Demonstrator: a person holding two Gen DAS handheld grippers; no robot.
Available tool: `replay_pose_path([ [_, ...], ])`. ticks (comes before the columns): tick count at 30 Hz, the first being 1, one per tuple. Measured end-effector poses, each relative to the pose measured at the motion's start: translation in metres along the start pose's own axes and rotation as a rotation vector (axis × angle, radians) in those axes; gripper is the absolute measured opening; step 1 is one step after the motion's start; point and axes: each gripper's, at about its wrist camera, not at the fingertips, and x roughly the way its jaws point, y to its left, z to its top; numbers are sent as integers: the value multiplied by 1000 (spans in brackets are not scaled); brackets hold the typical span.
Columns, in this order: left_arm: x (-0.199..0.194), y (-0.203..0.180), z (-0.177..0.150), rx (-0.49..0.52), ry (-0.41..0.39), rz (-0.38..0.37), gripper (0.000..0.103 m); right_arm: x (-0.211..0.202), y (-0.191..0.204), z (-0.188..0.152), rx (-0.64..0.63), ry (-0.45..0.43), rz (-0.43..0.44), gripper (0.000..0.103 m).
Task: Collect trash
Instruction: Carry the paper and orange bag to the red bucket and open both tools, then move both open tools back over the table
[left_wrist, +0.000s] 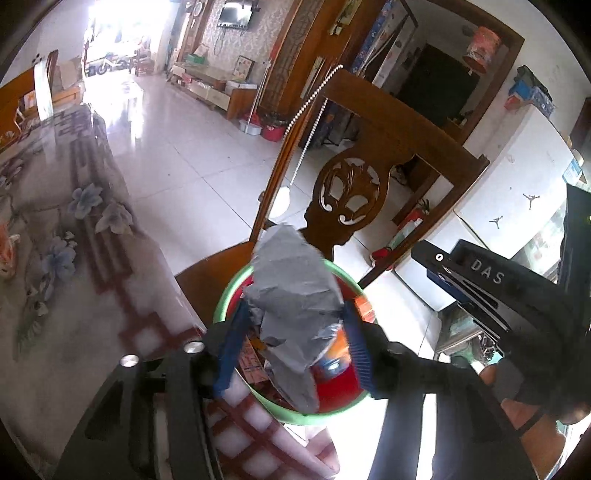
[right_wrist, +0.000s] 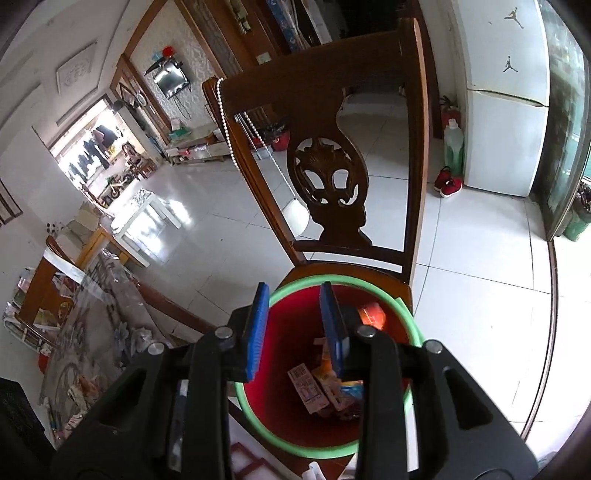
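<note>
While tilted over the bin (left_wrist: 221, 302), left hand-held gripper (left_wrist: 291, 332) loosely straddles crumpled wrapper (left_wrist: 291, 284), right hand-held gripper (right_wrist: 295, 328) empty, ajar.

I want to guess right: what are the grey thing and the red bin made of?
The grey wrapper looks like crinkly foil-lined plastic: matte silver, sharp creases. The red bin with its green rim looks like smooth moulded plastic, slightly glossy. Neither is certain.

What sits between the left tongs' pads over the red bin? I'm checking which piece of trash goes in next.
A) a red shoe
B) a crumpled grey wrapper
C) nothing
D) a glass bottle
B: in the left wrist view a crumpled grey wrapper sits between the blue pads of the left tongs, above the green-rimmed red bin.
</note>
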Motion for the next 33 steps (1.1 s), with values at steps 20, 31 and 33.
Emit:
replay_pose_path([
  [20,-93,84,-49,-106,-138,187,76,-14,58,-10,-160,-43,83,73],
  [31,-201,281,-88,-506,-192,599,76,-24,150,-59,-354,69,243,78],
  [33,-213,301,-89,-569,-212,602,76,-28,168,-70,-397,79,265,78],
])
